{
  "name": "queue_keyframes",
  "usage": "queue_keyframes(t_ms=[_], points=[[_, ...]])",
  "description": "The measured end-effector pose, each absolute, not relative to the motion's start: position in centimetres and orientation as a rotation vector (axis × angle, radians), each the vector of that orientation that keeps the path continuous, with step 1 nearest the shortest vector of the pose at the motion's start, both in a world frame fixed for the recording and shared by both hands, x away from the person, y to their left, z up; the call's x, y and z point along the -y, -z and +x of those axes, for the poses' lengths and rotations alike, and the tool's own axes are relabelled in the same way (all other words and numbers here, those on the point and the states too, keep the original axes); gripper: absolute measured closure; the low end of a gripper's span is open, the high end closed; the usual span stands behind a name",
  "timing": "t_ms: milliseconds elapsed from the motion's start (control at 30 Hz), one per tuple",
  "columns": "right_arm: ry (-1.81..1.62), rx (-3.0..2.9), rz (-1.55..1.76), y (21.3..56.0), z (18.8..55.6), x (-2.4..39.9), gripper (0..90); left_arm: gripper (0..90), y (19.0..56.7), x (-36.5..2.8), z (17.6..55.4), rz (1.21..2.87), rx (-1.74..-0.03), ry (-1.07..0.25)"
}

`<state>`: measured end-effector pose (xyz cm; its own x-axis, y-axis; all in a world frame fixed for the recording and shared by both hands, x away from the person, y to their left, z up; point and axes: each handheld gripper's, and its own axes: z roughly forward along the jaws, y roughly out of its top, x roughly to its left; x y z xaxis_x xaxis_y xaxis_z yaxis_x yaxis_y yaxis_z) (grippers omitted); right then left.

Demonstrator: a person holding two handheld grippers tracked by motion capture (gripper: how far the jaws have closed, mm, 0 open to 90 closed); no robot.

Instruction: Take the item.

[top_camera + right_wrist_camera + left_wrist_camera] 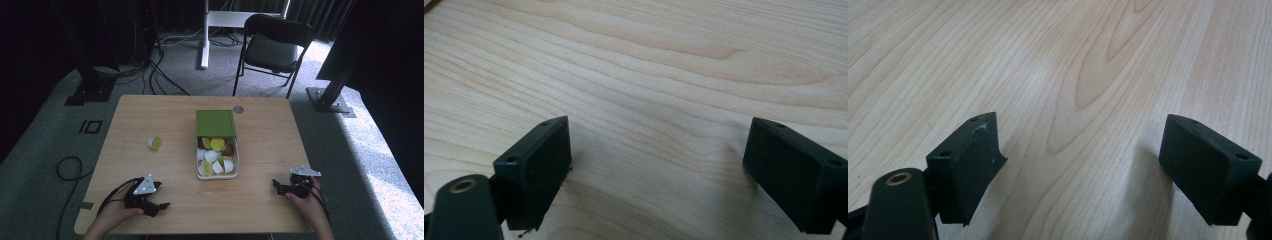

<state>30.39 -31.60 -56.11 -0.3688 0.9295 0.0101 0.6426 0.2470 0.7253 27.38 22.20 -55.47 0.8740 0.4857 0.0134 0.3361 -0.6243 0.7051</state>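
Both grippers, left gripper and right gripper, rest wide-jawed and empty on the near worktop (parked, I'd guess), well apart from the open box of capsules.

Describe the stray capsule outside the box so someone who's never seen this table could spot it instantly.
On the wooden table, find the white box at the centre with its green lid slid toward the far edge. To the left of that box, alone on bare wood, lies the stray capsule, small and white with a yellow-green end. Every other capsule is piled inside the box.
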Motion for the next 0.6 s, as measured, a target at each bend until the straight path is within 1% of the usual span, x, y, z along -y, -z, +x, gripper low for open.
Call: queue_keyframes(t_ms=[67, 133, 267, 333, 433, 600], points=[[-0.911, -2.101, 1.434, 56.11, 30.39, 31.60, 11.6, 17.3, 55.49, -22.14, 27.33, 2.297, -0.596, -0.265], [-0.911, -2.101, 1.434, 56.11, 30.39, 31.60, 11.6, 17.0, 55.51, -21.90, 27.13, 2.279, -0.664, -0.289], [-0.911, -2.101, 1.434, 56.11, 30.39, 31.60, 11.7, 17.0, 55.53, -21.34, 27.12, 2.256, -0.740, -0.321], [-0.911, -2.101, 1.434, 56.11, 30.39, 31.60, 11.6, 17.0, 55.53, -21.33, 27.14, 2.258, -0.737, -0.319], [-0.911, -2.102, 1.433, 56.11, 30.39, 31.60, 11.6, 12.5, 55.57, -21.24, 27.17, 2.276, -0.711, -0.309], [-0.911, -2.101, 1.434, 56.11, 30.39, 31.60, 11.6, 11.0, 55.58, -21.26, 27.12, 2.283, -0.692, -0.299]])
